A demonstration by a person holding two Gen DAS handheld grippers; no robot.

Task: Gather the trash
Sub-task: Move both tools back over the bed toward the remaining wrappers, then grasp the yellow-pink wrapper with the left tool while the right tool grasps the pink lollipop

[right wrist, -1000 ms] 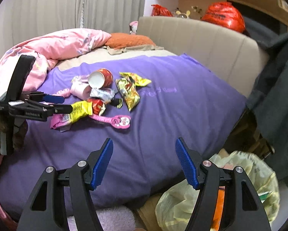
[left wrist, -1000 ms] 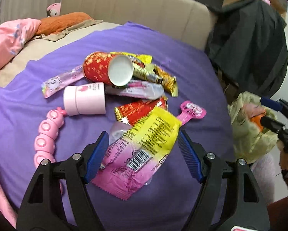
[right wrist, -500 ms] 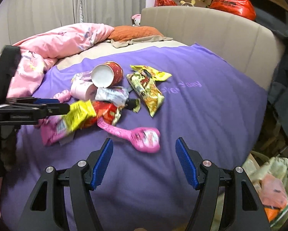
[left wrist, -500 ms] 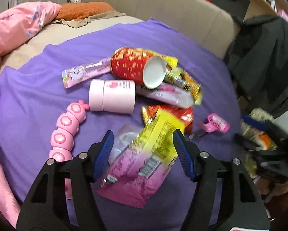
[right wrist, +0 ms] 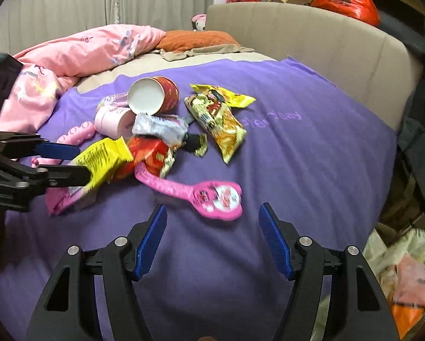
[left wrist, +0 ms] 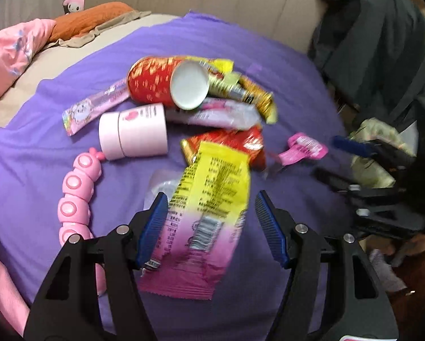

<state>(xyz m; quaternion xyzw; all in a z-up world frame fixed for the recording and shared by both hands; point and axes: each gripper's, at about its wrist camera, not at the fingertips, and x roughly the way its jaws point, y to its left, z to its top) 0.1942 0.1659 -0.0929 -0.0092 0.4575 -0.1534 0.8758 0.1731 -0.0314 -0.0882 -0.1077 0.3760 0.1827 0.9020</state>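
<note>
A pile of trash lies on the purple bedspread (left wrist: 42, 176). A yellow and pink snack wrapper (left wrist: 209, 216) lies between the open jaws of my left gripper (left wrist: 209, 224), which also shows in the right wrist view (right wrist: 62, 162). Behind it are a red wrapper (left wrist: 235, 142), a red paper cup (left wrist: 167, 85) on its side, a pink jar (left wrist: 133, 130), a pink stick packet (left wrist: 96, 110) and gold wrappers (left wrist: 255, 96). My right gripper (right wrist: 212, 238) is open and empty, just in front of a pink toy guitar (right wrist: 201, 193).
A pink caterpillar toy (left wrist: 76, 196) lies left of the pile. A pink quilt (right wrist: 79, 54) and orange pillow (right wrist: 198, 39) lie at the head of the bed. A yellowish trash bag (right wrist: 405, 278) stands off the bed's right edge. Dark clothes (left wrist: 371, 45) hang beyond.
Both grippers have moved forward toward the pile. The yellow and pink wrapper now lies deeper between my left jaws. The pink toy guitar is now close before my right gripper.
</note>
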